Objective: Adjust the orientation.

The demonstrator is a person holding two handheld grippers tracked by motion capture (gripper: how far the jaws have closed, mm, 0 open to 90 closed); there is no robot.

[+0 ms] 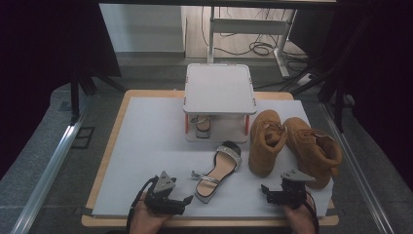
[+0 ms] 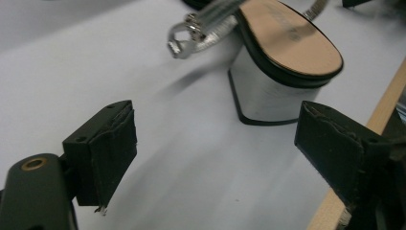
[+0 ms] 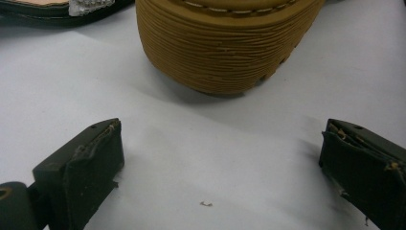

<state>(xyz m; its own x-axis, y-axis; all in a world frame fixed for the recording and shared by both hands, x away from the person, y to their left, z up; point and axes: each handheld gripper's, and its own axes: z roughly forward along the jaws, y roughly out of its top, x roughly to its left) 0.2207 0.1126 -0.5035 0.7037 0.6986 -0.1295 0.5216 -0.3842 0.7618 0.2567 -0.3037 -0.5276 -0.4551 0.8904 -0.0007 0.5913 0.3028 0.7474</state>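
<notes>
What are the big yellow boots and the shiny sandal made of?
The tan boots look like soft matte suede or nubuck; the fuzzy, non-glossy upper suggests it, and the ribbed sole edge looks like rubber. The sandal has a glossy, mirror-like silver block heel, probably metallic-coated plastic, a smooth tan leather-like insole and sparkly straps.

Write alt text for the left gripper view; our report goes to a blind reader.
The left gripper, jaws open and empty, faces the silver block heel of a sandal standing on a white mat. The sandal's buckle strap lies left of the heel.
</notes>
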